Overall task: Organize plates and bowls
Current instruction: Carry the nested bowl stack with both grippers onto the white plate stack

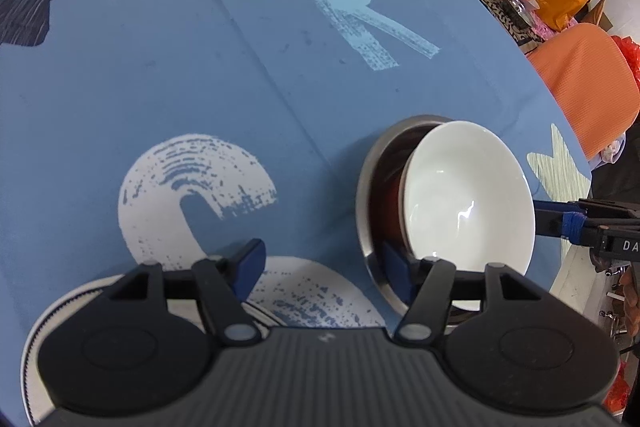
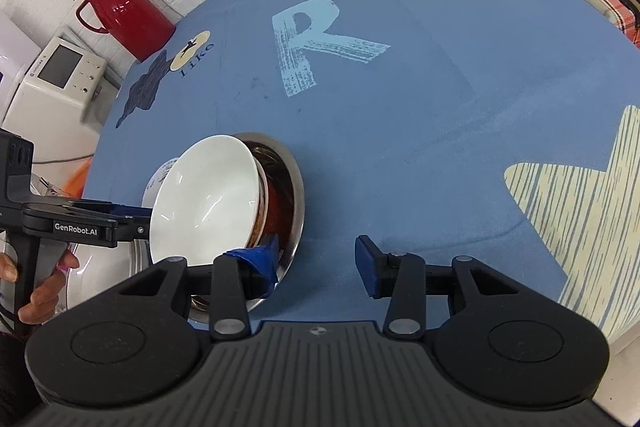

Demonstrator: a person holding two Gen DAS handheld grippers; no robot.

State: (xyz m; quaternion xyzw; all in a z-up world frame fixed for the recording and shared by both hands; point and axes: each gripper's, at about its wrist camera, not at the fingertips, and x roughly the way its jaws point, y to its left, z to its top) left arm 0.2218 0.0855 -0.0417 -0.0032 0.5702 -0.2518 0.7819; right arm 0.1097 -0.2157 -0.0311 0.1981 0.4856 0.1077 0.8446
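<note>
White bowl [image 1: 468, 191] tilts inside steel bowl [image 1: 366, 187] near the table's [image 1: 240, 87] front edge.
Left gripper [image 1: 324, 267] and right gripper [image 2: 316, 263] both gape, holding nothing; a nudge could likely tip the leaning bowl out.

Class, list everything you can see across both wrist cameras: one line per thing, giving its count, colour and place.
White bowl: one, white, tilted inside the steel bowl.
Steel bowl: one, silver, on the tablecloth.
Plate: one, white, near table edge.
Tablecloth: one, blue, printed letters and stars.
Flask: one, red, beyond the table.
Appliance: one, white, beside the flask.
Left gripper: black, blue pads, open.
Right gripper: black, blue pads, open.
Hand: one, holding the left gripper.
</note>
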